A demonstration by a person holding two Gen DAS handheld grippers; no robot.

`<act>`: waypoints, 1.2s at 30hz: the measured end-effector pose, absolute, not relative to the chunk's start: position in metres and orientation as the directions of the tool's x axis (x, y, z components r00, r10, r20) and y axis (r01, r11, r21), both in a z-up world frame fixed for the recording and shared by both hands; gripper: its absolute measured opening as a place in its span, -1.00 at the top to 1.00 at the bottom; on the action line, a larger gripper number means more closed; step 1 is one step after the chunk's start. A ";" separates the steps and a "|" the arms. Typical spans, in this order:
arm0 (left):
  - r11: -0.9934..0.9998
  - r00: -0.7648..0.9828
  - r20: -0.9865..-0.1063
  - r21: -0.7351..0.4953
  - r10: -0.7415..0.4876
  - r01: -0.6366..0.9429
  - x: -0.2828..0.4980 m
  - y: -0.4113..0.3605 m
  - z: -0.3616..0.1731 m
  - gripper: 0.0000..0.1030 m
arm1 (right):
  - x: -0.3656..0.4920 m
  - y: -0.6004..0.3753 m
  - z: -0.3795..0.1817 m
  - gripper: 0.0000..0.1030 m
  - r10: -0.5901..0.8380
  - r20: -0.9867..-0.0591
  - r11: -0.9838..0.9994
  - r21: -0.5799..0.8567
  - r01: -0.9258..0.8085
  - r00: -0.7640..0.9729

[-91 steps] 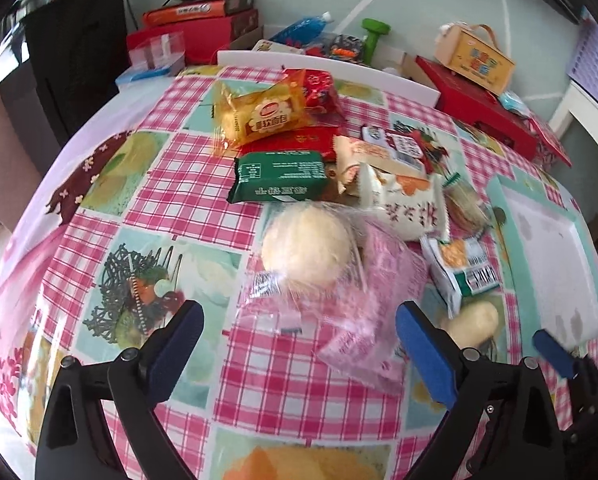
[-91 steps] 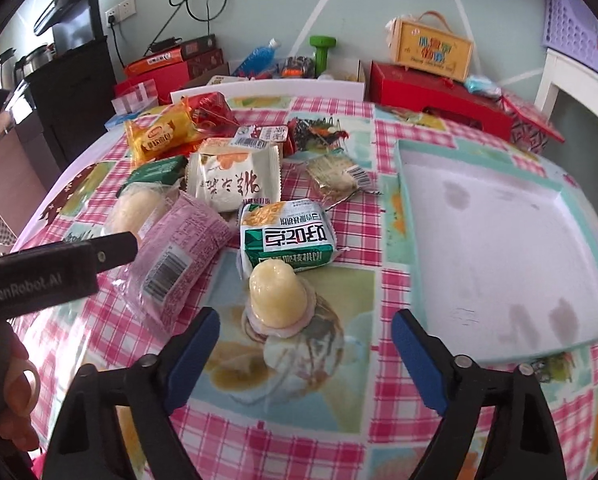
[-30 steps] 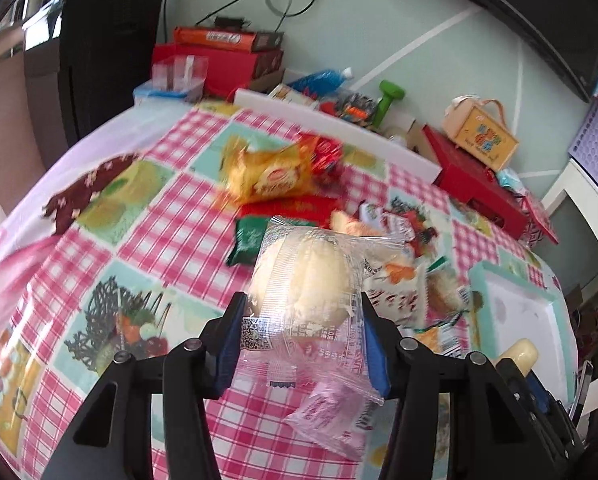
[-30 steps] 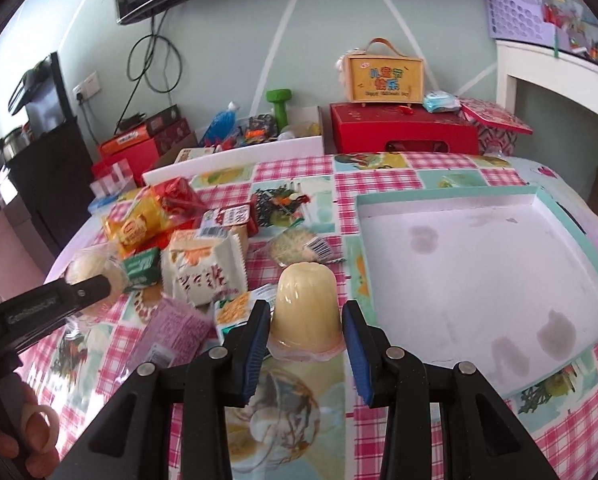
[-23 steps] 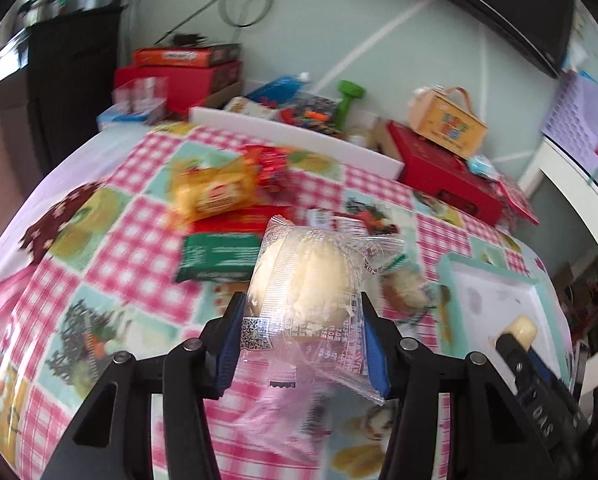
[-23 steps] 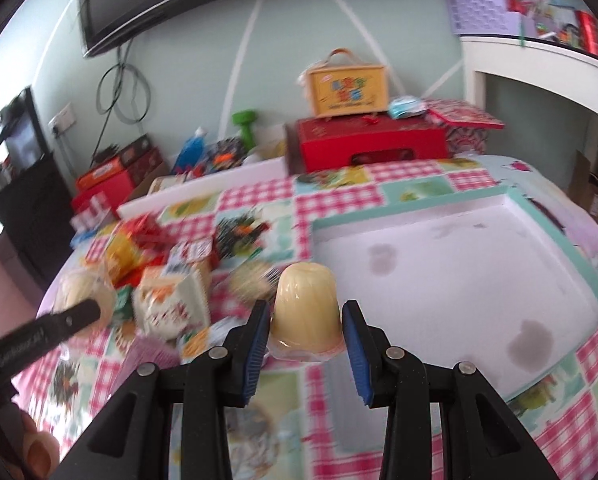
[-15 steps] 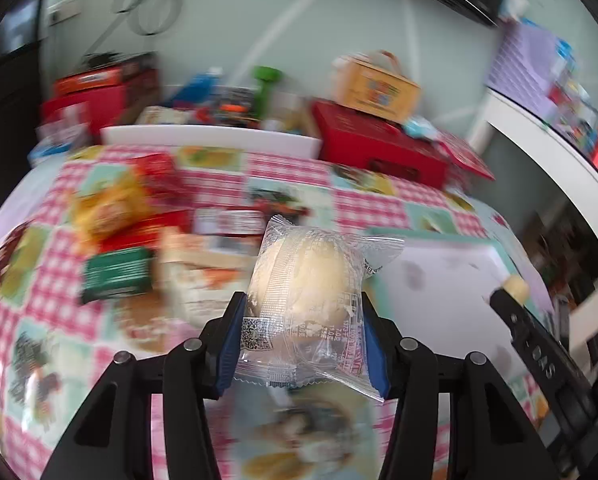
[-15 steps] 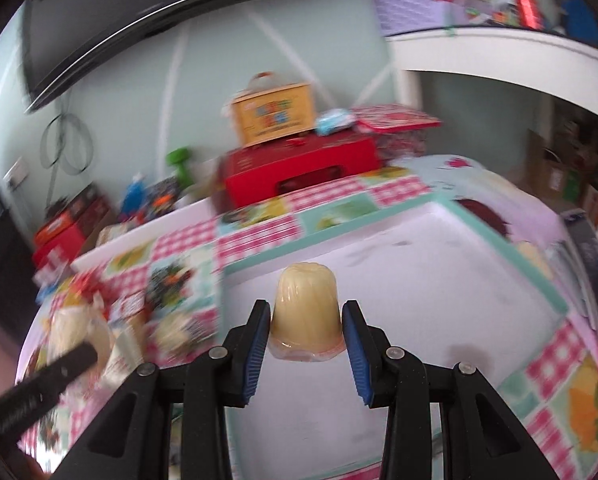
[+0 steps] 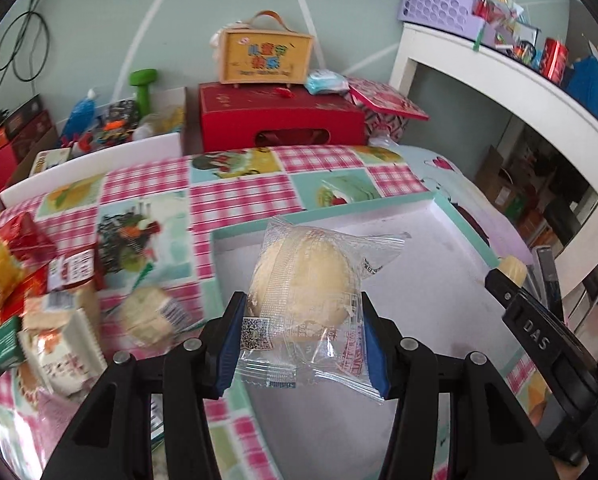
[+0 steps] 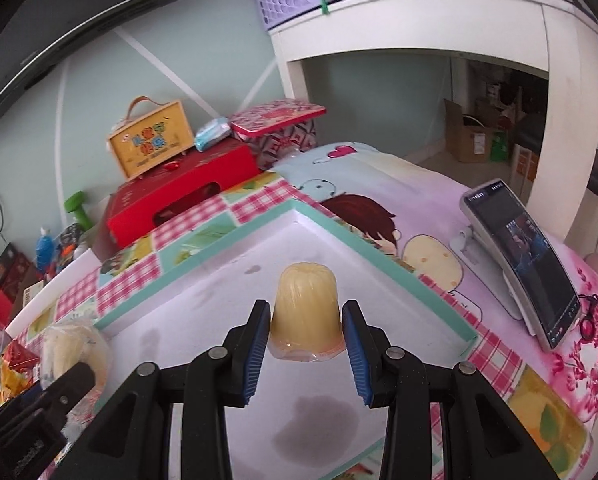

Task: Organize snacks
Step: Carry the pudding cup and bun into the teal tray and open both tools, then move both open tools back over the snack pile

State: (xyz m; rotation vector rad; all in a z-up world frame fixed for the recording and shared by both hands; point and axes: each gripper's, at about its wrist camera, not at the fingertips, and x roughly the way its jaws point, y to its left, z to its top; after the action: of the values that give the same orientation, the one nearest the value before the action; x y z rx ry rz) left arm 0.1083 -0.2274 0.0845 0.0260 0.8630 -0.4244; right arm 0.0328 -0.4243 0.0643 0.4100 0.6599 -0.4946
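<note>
My left gripper (image 9: 303,344) is shut on a round bun in a clear wrapper (image 9: 305,280) and holds it above the near left part of the white tray with a teal rim (image 9: 451,216). My right gripper (image 10: 305,348) is shut on a pale yellow jelly cup (image 10: 305,306), held above the same tray (image 10: 355,240) near its far corner. The bun also shows at the left of the right wrist view (image 10: 75,348). The right gripper shows at the right of the left wrist view (image 9: 539,320). The tray holds no snacks.
Several loose snack packs (image 9: 51,312) lie on the checked tablecloth left of the tray. A phone on a stand (image 10: 527,260) stands right of the tray. A red box (image 9: 279,120), a yellow case (image 9: 265,56) and a white desk (image 9: 499,84) stand behind the table.
Both grippers closed on their snacks, lifted them off the table and swung right. They now hang over the tray instead of over the snack pile.
</note>
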 end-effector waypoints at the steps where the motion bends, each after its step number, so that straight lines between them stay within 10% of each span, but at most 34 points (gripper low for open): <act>1: 0.917 0.568 -0.745 -0.145 -0.348 0.372 0.111 -0.231 0.082 -0.05 | 0.033 -0.426 0.063 0.22 -0.299 -0.669 0.806 0.205 0.555 0.680; 25: 0.948 0.525 -0.797 -0.189 -0.300 0.255 0.115 -0.206 0.080 -0.11 | 0.034 -0.427 0.060 0.17 -0.255 -0.705 0.802 0.228 0.552 0.661; 34: 0.981 0.579 -0.792 -0.147 -0.196 0.130 0.105 -0.150 0.086 -0.39 | 0.047 -0.394 0.066 -0.37 -0.216 -0.707 0.859 0.190 0.475 0.674; 36: 0.988 0.601 -0.784 -0.136 -0.156 0.080 0.102 -0.132 0.088 -0.83 | 0.049 -0.381 0.069 -0.49 -0.194 -0.699 0.876 0.193 0.443 0.688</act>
State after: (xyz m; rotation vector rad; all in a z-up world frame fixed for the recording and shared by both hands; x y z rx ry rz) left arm 0.1023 -0.1316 0.0877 -0.0899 0.9167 -0.1370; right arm 0.0494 -0.3814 0.0689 0.3638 0.7301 -0.3653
